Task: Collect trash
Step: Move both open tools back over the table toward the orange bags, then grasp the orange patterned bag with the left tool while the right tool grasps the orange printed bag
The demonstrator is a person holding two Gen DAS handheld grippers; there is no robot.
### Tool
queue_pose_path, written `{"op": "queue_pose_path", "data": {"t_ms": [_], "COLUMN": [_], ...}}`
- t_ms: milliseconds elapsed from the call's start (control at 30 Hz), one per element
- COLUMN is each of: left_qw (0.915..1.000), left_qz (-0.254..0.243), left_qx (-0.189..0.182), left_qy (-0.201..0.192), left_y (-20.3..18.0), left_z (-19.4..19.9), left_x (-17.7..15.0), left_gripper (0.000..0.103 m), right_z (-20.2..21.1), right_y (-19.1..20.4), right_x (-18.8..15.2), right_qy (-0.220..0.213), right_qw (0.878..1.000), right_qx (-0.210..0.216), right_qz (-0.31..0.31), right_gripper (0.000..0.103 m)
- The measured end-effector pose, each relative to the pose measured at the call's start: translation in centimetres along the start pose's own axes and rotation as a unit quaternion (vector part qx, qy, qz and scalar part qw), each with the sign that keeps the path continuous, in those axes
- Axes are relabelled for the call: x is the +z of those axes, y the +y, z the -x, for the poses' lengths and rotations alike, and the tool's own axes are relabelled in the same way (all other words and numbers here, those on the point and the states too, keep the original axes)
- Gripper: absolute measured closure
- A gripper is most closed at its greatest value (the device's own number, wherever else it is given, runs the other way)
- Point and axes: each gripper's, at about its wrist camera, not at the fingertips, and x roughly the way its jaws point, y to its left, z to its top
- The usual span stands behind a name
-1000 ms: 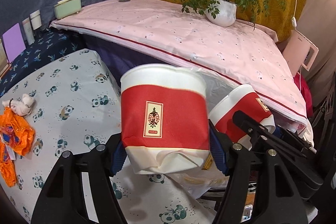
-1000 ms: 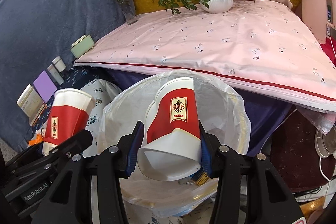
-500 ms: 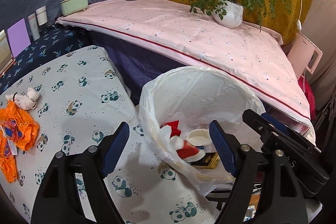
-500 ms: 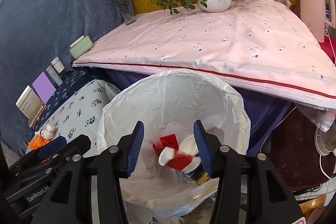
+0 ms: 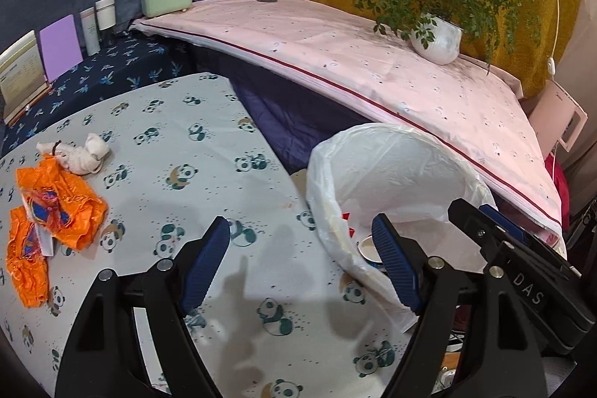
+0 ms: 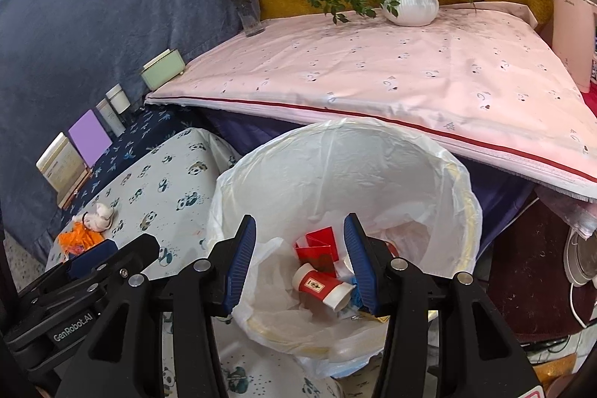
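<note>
Both red-and-white paper cups held a second ago are now released, and one crumpled cup (image 6: pixel 321 288) is seen lying in the white plastic-lined bin (image 6: pixel 440 174) at lower centre. The left tongs (image 5: pixel 298 263) and right tongs (image 6: pixel 300 263) are spread wide and empty. Crinkled orange wrappers (image 5: pixel 61 207) are left on the panda-print desk (image 5: pixel 179 144) at left.

A red-and-white paper cup (image 6: pixel 321 289) lies on its side among other scraps inside the white-lined trash bin (image 6: pixel 440 174), while crumpled orange wrappers (image 5: pixel 56 207) and a white wad (image 5: pixel 80 153) lie on the panda-print table (image 5: pixel 209 152).
</note>
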Motion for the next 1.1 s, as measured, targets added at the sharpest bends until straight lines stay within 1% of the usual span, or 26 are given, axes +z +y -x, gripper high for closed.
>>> {"op": "queue_pose_path", "data": {"t_ms": [267,567,900,1100], "left_qw": [0.9996,0.9972,0.9895,0.9832], "left_qz": [0.022,0.05,0.093,0.126], "left_qx": [0.02,0.056,0.111,0.132], "left_qy": [-0.003,-0.005,0.002,0.005], "left_y": [3.0,7.2,13.3,17.2], "left_z": [0.9,2.2,3.7,4.8], "left_x": [-0.7,-1.7,-3.8,-5.2], "left_gripper": [0.028,0.028,0.028,0.028], "right_z": [0.0,-0.5,-1.4,-1.7], "right_y": [2.5,6.1,11.1,14.8], "right_x": [-0.7,-2.0,-3.9,-5.2], "right_qy": [0.006,0.019,0.035,0.045], "right_qw": [1.0,0.998,0.994,0.989], "right_qx": [0.009,0.022,0.044,0.058], "right_qz": [0.018,0.05,0.091,0.126], "right_gripper": [0.055,0.055,0.055,0.055]}}
